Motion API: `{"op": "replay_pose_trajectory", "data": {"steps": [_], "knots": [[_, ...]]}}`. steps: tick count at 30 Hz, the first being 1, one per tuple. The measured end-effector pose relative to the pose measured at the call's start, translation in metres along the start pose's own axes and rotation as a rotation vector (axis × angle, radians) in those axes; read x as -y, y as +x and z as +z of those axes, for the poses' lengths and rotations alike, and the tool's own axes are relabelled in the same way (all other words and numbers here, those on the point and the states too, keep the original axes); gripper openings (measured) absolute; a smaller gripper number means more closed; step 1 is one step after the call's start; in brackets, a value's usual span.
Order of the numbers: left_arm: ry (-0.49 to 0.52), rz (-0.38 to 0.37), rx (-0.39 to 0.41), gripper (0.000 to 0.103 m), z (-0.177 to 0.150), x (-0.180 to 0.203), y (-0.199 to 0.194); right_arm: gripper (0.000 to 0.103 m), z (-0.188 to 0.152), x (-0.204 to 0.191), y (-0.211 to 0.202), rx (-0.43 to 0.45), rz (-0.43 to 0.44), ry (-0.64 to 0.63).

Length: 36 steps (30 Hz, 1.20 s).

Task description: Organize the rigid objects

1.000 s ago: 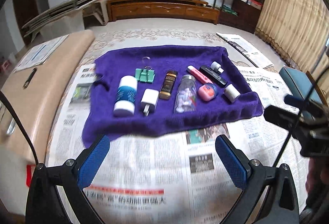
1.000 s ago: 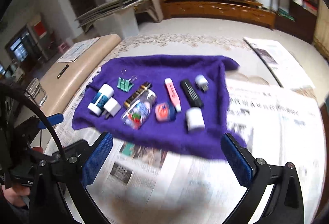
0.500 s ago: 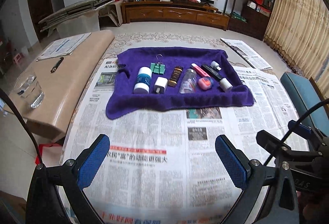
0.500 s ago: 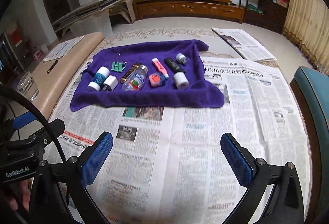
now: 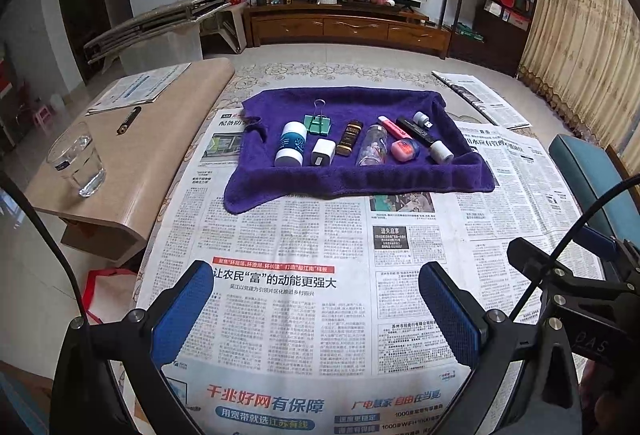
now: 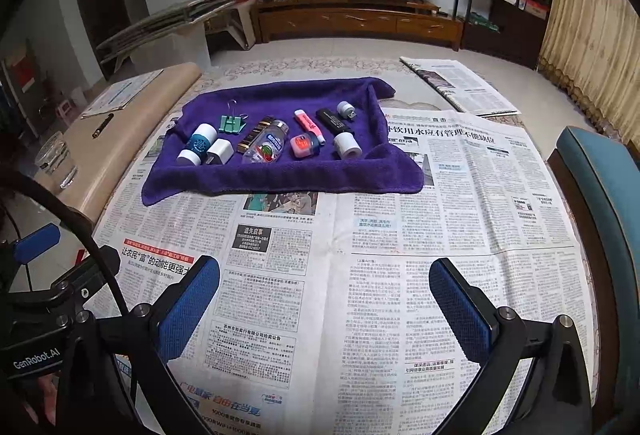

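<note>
A purple towel (image 5: 352,179) (image 6: 280,177) lies on a newspaper-covered table and bears several small objects in a row: a blue-and-white bottle (image 5: 291,144), a white charger (image 5: 322,152), a green binder clip (image 5: 317,123), a brown tube (image 5: 349,138), a clear bottle (image 5: 373,145), a pink highlighter (image 5: 396,127), a pink round case (image 5: 404,149), a black stick (image 5: 414,130), a white roll (image 5: 441,152) and a USB plug (image 5: 422,119). My left gripper (image 5: 316,309) and right gripper (image 6: 324,309) are both open and empty, held well back from the towel above the newspaper.
A glass of water (image 5: 77,160) and a pen (image 5: 129,120) sit on the beige bench (image 5: 160,139) to the left. A teal chair (image 6: 600,187) stands at the right. A loose newspaper (image 6: 460,87) lies on the floor beyond the table.
Both grippers have pulled back and up from the towel, so the towel and its objects look smaller and farther. Nothing on the towel has moved.
</note>
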<state>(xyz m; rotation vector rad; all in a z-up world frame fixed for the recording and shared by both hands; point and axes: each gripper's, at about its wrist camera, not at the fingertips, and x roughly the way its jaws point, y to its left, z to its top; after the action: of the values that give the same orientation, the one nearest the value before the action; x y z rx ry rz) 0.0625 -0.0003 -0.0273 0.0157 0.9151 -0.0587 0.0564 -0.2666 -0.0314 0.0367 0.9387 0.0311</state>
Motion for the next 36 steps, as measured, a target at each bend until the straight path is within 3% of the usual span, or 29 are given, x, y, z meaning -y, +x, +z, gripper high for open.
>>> {"op": "replay_pose_trajectory", "data": {"steps": [36], "knots": [[-0.010,-0.003,0.028,0.103,-0.011,-0.010,-0.026,0.103,-0.011,0.007,-0.017,0.012,-0.033,0.006]]}}
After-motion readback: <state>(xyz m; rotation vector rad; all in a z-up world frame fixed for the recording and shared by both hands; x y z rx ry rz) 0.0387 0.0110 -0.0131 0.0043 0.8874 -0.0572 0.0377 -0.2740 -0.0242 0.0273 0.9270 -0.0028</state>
